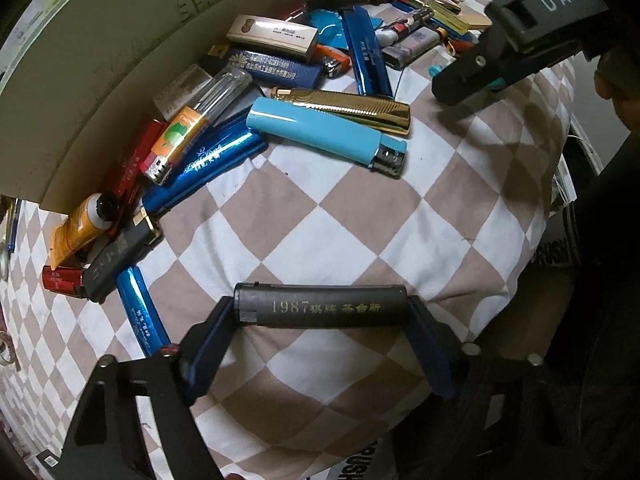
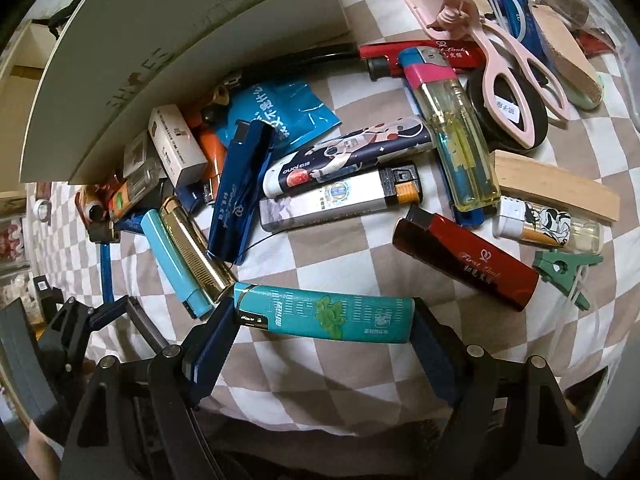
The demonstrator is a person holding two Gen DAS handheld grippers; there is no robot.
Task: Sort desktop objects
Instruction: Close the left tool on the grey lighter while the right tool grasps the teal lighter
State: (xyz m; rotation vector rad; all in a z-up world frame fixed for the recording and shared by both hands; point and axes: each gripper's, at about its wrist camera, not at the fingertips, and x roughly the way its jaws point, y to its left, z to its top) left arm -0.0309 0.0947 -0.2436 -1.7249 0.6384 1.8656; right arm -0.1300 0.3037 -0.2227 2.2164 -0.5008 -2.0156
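Left hand-held gripper pinching a dark grey lighter crosswise between both fingers, gold "1987" lettering facing up, poised over the checkered cloth covering the desk. Right hand-held gripper pinching a teal lighter the same way, end to end between its fingers, just above the same cloth.

Heaped against the side of a pale shoe box: a light blue lighter touching a gold ribbed lighter, a metallic blue lighter, an orange tube, and many more lighters overlapping. Further right in the right wrist view: a red lighter lying alone, a clear yellow lighter, a space-print lighter, pink scissors, a wooden block and a green clip.

No sorted groups or bins visible anywhere. Judged as early in the task: 2 lighters lifted, none clearly placed, and lighters mixed with scissors, clips and tubes across the cloth. Most of the sorting apparently left to do.
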